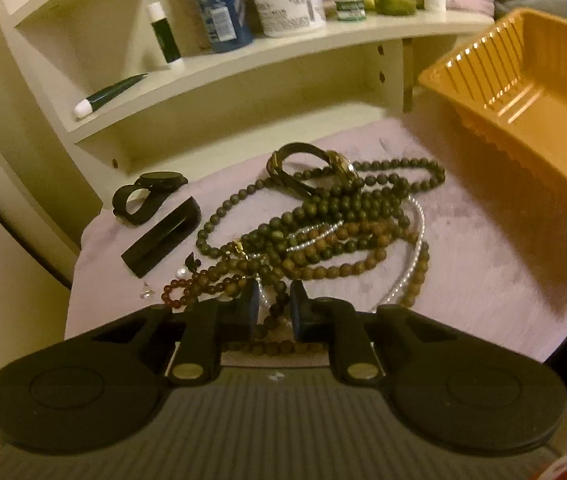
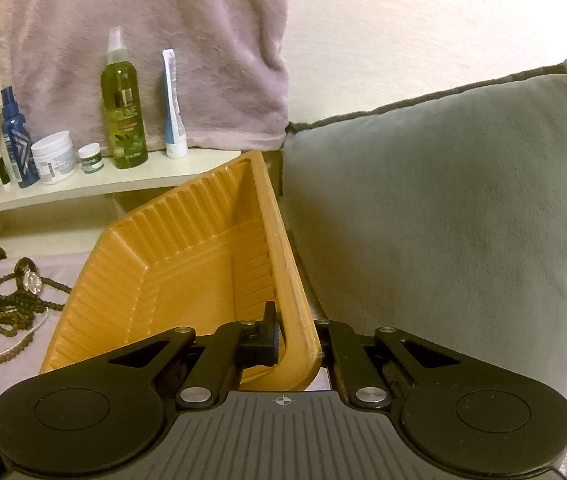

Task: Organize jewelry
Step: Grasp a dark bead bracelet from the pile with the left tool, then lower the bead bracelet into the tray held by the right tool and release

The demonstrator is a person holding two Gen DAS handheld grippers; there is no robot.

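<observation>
1. The ribbed orange plastic tray fills the middle of the right wrist view, tipped up on one side beside a grey cushion. In the left wrist view it sits at the right edge, well apart from the jewelry.
2. The right gripper has its fingers clamped on the tray's near rim, one finger inside the wall and one outside.
3. The jewelry lies on a pale lilac fleece cloth in the centre of the left wrist view: a tangled heap of dark green and brown bead necklaces, with a white pearl strand threaded through it.
4. A gold-cased wristwatch with a dark strap rests on the heap's far side; a black round-faced watch lies at centre left.
5. The left gripper is down at the heap's near edge, fingers drawn nearly together around brown beads; blur hides whether the pads truly pinch them.
6. The step in hand looks like picking a strand for the tray. The next move probably calls for a slow lift, since the tangled strands may drag along.
</observation>
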